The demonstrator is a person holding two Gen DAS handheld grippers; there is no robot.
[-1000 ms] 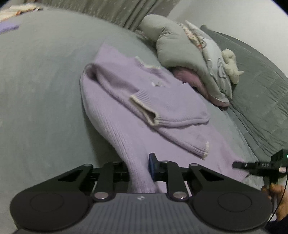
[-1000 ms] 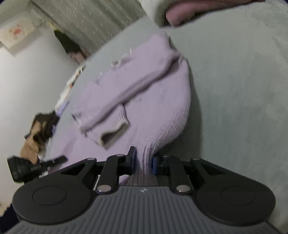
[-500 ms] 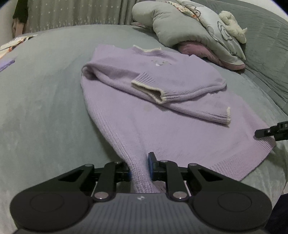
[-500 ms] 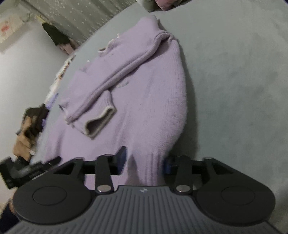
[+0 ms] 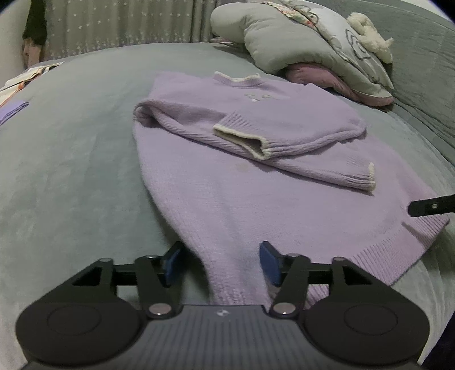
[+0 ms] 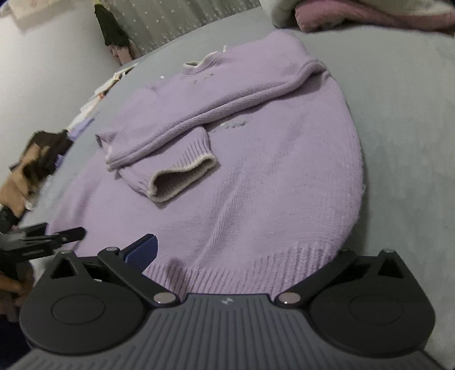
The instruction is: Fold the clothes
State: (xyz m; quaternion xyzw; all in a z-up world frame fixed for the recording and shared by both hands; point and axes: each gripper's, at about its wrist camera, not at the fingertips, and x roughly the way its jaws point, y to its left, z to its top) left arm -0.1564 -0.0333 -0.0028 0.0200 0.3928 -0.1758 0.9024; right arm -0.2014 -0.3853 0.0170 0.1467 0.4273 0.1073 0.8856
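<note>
Sweater [image 5: 256, 199], lilac knit with cream trim at cuffs and neckline, lay flat on the grey bed [image 5: 71, 170], hem nearest both cameras and neckline farthest. Both sleeves were folded across the chest: one cuff [image 5: 241, 141] gaped open near the middle, the other sleeve end [image 5: 366, 179] lay lower, toward the right side in the left wrist view. Ribbed hem band ran along the near edge; one hem corner bunched up into a narrow ridge between the left claw's blue pads.

Left claw [image 5: 221, 261] was opening, jaws apart, the hem ridge standing between the pads without either pad pressing on it. Right claw [image 6: 244, 256] was opening as well, spread very wide; only its left blue pad [image 6: 142, 252] showed, the other finger hidden behind the linkage. The hem lay under and between its jaws, unclamped. Each claw's tip showed at the edge of the other's view, at opposite hem corners.

Bed cover was smooth grey plush. Beyond the neckline sat a heap of grey pillows [image 5: 284, 37] with a pink one [image 5: 327, 76] beneath and a pale plush toy [image 5: 369, 34] on top. A star-patterned curtain [image 5: 128, 25] hung at the back; papers [image 5: 28, 76] lay at the bed's far left edge.
</note>
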